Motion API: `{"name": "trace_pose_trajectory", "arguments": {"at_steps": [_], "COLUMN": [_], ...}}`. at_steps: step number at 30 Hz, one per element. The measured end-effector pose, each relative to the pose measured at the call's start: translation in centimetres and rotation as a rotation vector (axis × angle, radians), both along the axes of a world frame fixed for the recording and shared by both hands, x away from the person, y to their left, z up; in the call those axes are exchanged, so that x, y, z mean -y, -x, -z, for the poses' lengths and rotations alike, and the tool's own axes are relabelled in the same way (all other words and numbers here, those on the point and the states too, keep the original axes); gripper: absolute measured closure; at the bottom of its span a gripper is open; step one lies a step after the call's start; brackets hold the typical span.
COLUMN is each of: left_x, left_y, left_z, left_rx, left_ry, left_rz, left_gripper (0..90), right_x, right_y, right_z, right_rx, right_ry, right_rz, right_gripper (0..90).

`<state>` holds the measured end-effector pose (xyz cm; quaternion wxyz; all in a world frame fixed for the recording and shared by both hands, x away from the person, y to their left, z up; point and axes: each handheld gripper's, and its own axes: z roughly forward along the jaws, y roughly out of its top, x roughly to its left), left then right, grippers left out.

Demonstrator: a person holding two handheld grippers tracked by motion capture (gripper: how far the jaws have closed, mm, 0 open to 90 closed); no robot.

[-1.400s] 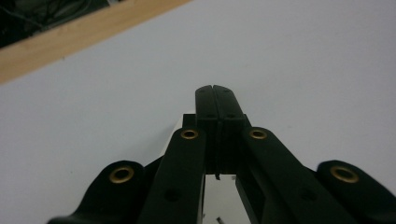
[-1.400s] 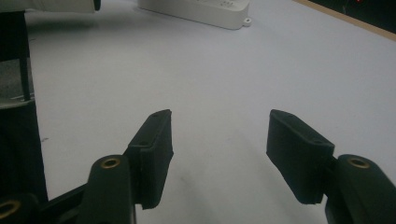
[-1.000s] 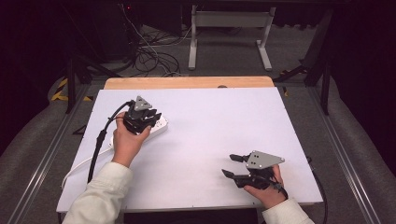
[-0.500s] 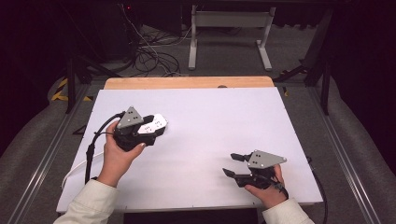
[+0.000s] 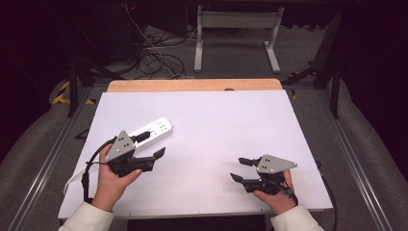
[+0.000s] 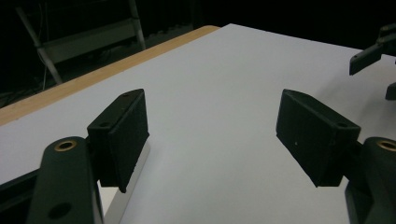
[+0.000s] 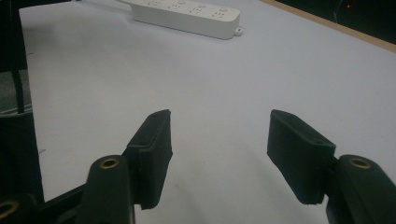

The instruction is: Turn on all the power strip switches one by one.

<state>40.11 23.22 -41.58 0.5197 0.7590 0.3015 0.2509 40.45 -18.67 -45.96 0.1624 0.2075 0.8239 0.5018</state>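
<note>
White table (image 5: 216, 120) holds 1 power strip (image 5: 155, 131); 2 tools, left (image 5: 153, 145) just opened, right (image 5: 239, 169) agape, grip nothing.

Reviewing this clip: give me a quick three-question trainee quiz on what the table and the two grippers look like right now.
1. True or false: the left gripper is clamped on the white power strip.
2. Multiple choice: where does the power strip lie on the white table? A) at the far right corner; B) on the left half, just beyond the left gripper; C) between the right gripper's jaws.
3. Fill in: the right gripper has its jaws ____, with nothing between them.

Key
1. False. Its jaws stand wide apart with only bare table between them, and they have just been opening.
2. B.
3. Open.
</note>
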Motion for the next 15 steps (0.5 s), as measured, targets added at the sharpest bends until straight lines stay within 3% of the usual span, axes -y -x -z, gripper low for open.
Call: {"name": "trace_pose_trajectory", "arguments": {"at_steps": [6, 9, 12, 15], "left_x": [-1.2, -1.8, -2.6, -2.8], "left_y": [1.8, 2.3, 2.2, 2.2], "left_z": [2.5, 4.1, 5.5, 5.7], "left_rx": [0.049, 0.042, -0.033, -0.078], "left_ry": [-0.016, -0.027, -0.005, 0.012], "left_rz": [0.001, 0.016, 0.025, 0.006], "left_gripper": [20.7, 17.9, 17.8, 17.9], "right_x": [0.2, 0.3, 0.5, 0.6], "right_y": [-0.1, -0.1, -0.1, -0.2], "right_z": [-0.1, -0.1, -0.2, -0.2], "right_rx": [-0.002, -0.008, -0.013, -0.017], "right_ry": [-0.006, -0.011, -0.026, -0.035], "right_rz": [0.004, 0.003, 0.003, 0.003], "right_gripper": [39.9, 39.2, 38.8, 38.1]}}
